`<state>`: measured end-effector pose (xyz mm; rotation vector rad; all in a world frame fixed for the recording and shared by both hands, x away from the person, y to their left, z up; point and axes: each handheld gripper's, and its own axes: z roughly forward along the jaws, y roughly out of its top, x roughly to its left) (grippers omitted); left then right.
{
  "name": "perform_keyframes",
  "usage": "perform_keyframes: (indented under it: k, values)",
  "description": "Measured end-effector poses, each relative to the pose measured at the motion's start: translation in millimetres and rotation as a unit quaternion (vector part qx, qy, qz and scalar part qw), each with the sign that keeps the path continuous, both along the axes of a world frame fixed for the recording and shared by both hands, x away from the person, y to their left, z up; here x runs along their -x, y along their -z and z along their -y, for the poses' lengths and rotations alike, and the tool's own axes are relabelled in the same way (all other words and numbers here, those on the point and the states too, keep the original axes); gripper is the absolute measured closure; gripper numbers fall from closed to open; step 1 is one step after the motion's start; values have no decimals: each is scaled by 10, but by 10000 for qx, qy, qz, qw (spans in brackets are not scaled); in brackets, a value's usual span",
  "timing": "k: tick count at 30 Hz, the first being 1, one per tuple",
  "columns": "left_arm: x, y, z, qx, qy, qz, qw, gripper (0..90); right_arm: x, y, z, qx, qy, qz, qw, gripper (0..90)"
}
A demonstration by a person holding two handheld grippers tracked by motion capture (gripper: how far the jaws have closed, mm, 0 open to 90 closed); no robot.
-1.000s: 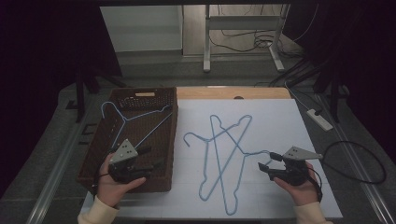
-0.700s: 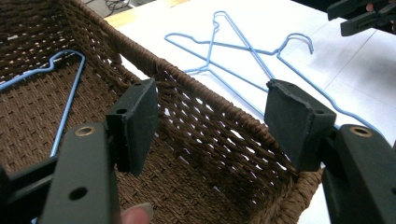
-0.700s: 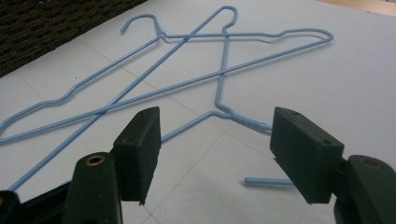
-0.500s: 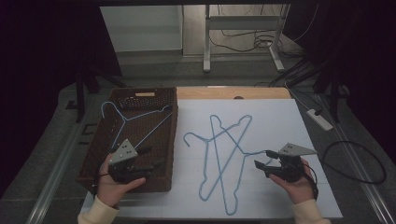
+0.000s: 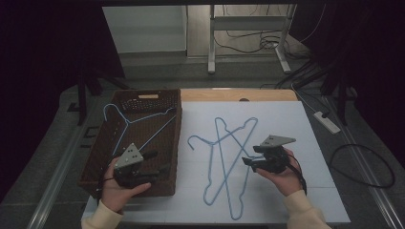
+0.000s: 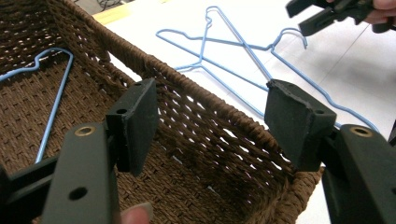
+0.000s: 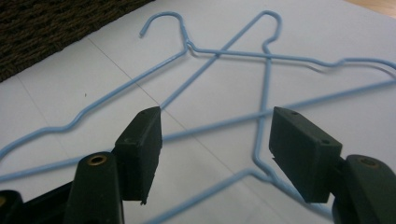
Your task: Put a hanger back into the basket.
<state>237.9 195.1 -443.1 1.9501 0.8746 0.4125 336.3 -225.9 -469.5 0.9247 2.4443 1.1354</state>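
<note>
High view shows two light blue wire hangers (image 5: 228, 162) lying crossed on the white foam board (image 5: 310, 143), just right of the dark brown woven wicker basket (image 5: 167, 183). One more light blue wire hanger (image 5: 125, 123) lies inside this basket. The right gripper (image 5: 248, 161) is right of the basket, just at the crossed hangers, pointing toward them; its jaws stand wide with nothing between the pads, and the right gripper view shows the wires below them. The left gripper (image 5: 160, 162) hovers over the near part of the basket, jaws wide too and holding nothing.
</note>
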Motion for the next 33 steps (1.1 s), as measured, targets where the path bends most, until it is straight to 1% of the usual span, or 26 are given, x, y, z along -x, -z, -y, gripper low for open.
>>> perform_keyframes:
  k: [4, 5, 6, 7, 8, 12, 13, 14, 15, 22, 26, 29, 33]
  values:
    - [-3, 8, 4, -6, 4, -8, 10000, 348, -112, 19, -162, 76, -149, -100, 9998, 355]
    - [-4, 9, 4, -7, 6, -13, 10000, 348, -112, 19, -162, 76, -149, -100, 9998, 355]
    - [-4, 11, 5, -7, 9, -20, 10000, 348, -170, 29, -247, 163, -226, -152, 9995, 356]
    - [-4, 11, 5, -7, 9, -20, 10000, 348, -170, 29, -247, 163, -226, -152, 9995, 356]
    - [-4, 14, 8, -11, 5, -15, 10000, 348, -233, 37, -326, 222, -295, -211, 9991, 360]
    - [-5, 13, 9, -7, 3, -18, 10000, 348, -384, 53, -479, 341, -407, -341, 9980, 365]
    - [-5, 13, 9, -7, 3, -18, 10000, 348, -384, 53, -479, 341, -407, -341, 9980, 365]
    - [-8, 13, 10, -7, 7, -18, 10000, 348, -422, 58, -519, 361, -416, -366, 9978, 366]
    - [-8, 13, 11, -11, 6, -15, 10000, 348, -494, 66, -585, 396, -449, -422, 9973, 367]
    - [-5, 16, 14, -16, 20, -16, 10000, 348, -767, 139, -818, 514, -512, -643, 9953, 378]
    - [-6, 16, 13, -14, 18, -16, 10000, 348, -872, 166, -936, 553, -571, -724, 9942, 382]
    - [-6, 16, 16, -21, 27, -16, 10000, 347, -971, 195, -1057, 663, -625, -782, 9928, 396]
    - [-9, 17, 15, -25, 31, -26, 10000, 347, -1054, 214, -1171, 841, -679, -850, 9905, 410]
